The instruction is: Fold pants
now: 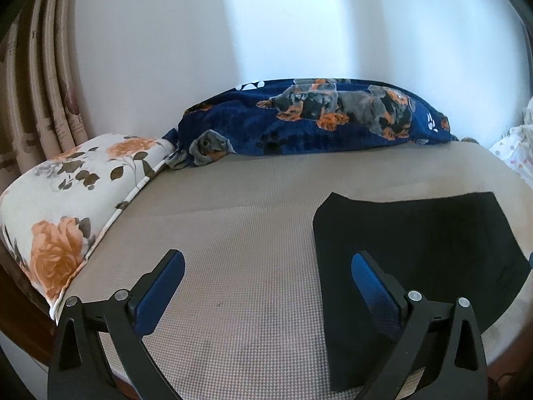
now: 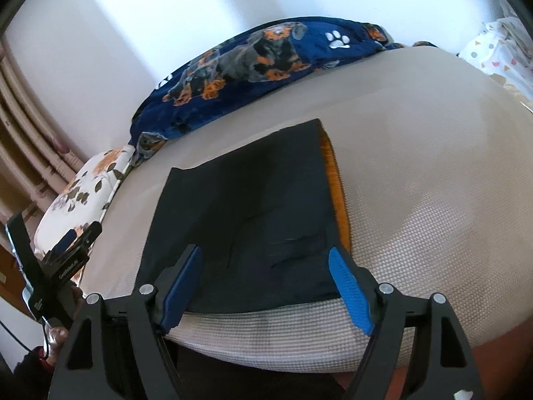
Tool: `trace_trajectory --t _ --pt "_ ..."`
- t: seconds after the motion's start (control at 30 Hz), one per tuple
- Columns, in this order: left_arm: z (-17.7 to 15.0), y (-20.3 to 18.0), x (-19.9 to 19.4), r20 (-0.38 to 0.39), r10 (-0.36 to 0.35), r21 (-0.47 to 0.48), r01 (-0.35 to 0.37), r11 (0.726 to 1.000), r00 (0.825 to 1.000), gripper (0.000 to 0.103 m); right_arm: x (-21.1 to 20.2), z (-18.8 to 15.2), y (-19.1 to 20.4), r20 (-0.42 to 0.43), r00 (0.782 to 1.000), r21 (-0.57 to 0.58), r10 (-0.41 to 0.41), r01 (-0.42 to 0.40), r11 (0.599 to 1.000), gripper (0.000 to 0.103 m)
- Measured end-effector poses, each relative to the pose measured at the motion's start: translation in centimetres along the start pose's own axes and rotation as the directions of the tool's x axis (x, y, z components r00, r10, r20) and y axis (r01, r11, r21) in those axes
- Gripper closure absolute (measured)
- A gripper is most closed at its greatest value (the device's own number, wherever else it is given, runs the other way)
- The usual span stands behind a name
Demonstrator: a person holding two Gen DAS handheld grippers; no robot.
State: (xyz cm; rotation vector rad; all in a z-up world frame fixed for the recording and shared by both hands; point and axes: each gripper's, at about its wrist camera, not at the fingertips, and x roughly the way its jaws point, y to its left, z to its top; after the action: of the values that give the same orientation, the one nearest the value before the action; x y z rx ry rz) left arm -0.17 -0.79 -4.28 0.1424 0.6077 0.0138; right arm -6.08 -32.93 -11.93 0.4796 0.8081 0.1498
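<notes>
The dark navy pants [image 2: 253,213] lie folded into a flat rectangle on the beige mattress [image 2: 416,166], with an orange lining strip [image 2: 336,186] showing along their right edge. In the left wrist view the pants [image 1: 419,253] lie at the right. My left gripper [image 1: 268,266] is open and empty, above the mattress [image 1: 233,233] just left of the pants. My right gripper [image 2: 266,266] is open and empty, hovering over the near edge of the pants. The left gripper also shows in the right wrist view [image 2: 71,245] at the far left.
A blue dog-print blanket [image 1: 316,116] lies rolled along the wall at the back. A floral pillow [image 1: 76,196] sits at the left by the curtain [image 1: 36,100]. White patterned bedding [image 2: 496,53] is at the far right. The mattress front edge [image 2: 299,343] is close below.
</notes>
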Motion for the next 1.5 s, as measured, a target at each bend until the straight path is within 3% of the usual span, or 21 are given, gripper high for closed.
trace_trajectory --t 0.37,0.63,0.7,0.83,0.9,0.97,1.03,1.13,1.2,1.23,1.27,1.33,1.4,1.43,1.5 --pt "-0.9 -0.7 1.9 -0.042 -0.016 0.064 0.018 0.998 0.999 0.003 0.5 0.3 -2.7 -0.003 0.999 0.067 -0.043 0.043 0.997 0.021" --pt "-1.6 -1.1 3.6 -0.109 -0.070 0.099 0.081 0.992 0.992 0.003 1.6 0.1 -5.0 -0.049 0.997 0.132 -0.065 0.071 0.989 0.016" --pt "-1.8 -1.2 4.0 -0.134 -0.101 0.100 0.115 0.988 0.986 0.003 1.8 -0.1 -5.4 -0.059 0.997 0.147 -0.059 0.067 0.987 0.016" --pt "-2.1 -1.0 5.2 -0.219 -0.210 0.059 0.228 0.972 0.953 0.003 2.3 -0.4 -5.8 -0.085 0.996 0.156 -0.022 0.035 0.987 0.016" --pt "-2.2 -0.6 5.8 -0.265 -0.313 0.008 0.327 0.945 0.912 0.003 2.7 -0.3 -6.4 -0.102 0.995 0.178 0.020 -0.002 0.984 0.016" --pt "-2.3 -0.3 6.6 -0.310 -0.411 -0.050 0.417 0.908 0.857 0.003 3.2 0.1 -7.3 -0.128 0.985 0.225 0.114 -0.083 0.971 0.016" --pt "-2.3 -0.1 7.2 -0.335 -0.439 -0.077 0.440 0.895 0.834 0.003 3.4 0.4 -8.0 -0.135 0.979 0.255 0.152 -0.114 0.960 0.016" --pt "-2.2 0.6 8.4 -0.365 -0.511 -0.146 0.495 0.857 0.778 0.004 3.7 1.1 -9.2 -0.145 0.966 0.290 0.216 -0.167 0.942 0.016" --pt "-1.9 0.9 9.2 -0.364 -0.582 -0.200 0.549 0.812 0.728 0.006 4.2 1.6 -9.6 -0.161 0.952 0.293 0.260 -0.206 0.934 0.016" --pt "-1.8 0.9 9.7 -0.371 -0.614 -0.223 0.574 0.788 0.697 0.007 4.6 2.0 -9.8 -0.173 0.947 0.293 0.269 -0.211 0.933 0.016" --pt "-1.5 0.7 10.3 -0.381 -0.654 -0.255 0.605 0.754 0.654 0.008 5.0 2.3 -9.9 -0.188 0.942 0.292 0.277 -0.216 0.932 0.016" --pt "-1.1 0.4 11.3 -0.387 -0.706 -0.301 0.643 0.704 0.592 0.008 5.7 2.8 -10.2 -0.198 0.924 0.308 0.326 -0.258 0.916 0.017" --pt "-0.7 0.0 12.5 -0.397 -0.736 -0.328 0.664 0.672 0.549 0.008 6.6 3.3 -10.6 -0.216 0.908 0.328 0.359 -0.279 0.903 0.017" --pt "-0.7 -0.3 13.0 -0.412 -0.753 -0.343 0.678 0.650 0.513 0.008 7.0 3.6 -10.8 -0.222 0.898 0.337 0.379 -0.294 0.895 0.017" --pt "-1.1 -1.0 14.3 -0.444 -0.795 -0.396 0.706 0.587 0.412 0.008 7.7 4.1 -11.0 -0.234 0.878 0.348 0.418 -0.326 0.879 0.018"
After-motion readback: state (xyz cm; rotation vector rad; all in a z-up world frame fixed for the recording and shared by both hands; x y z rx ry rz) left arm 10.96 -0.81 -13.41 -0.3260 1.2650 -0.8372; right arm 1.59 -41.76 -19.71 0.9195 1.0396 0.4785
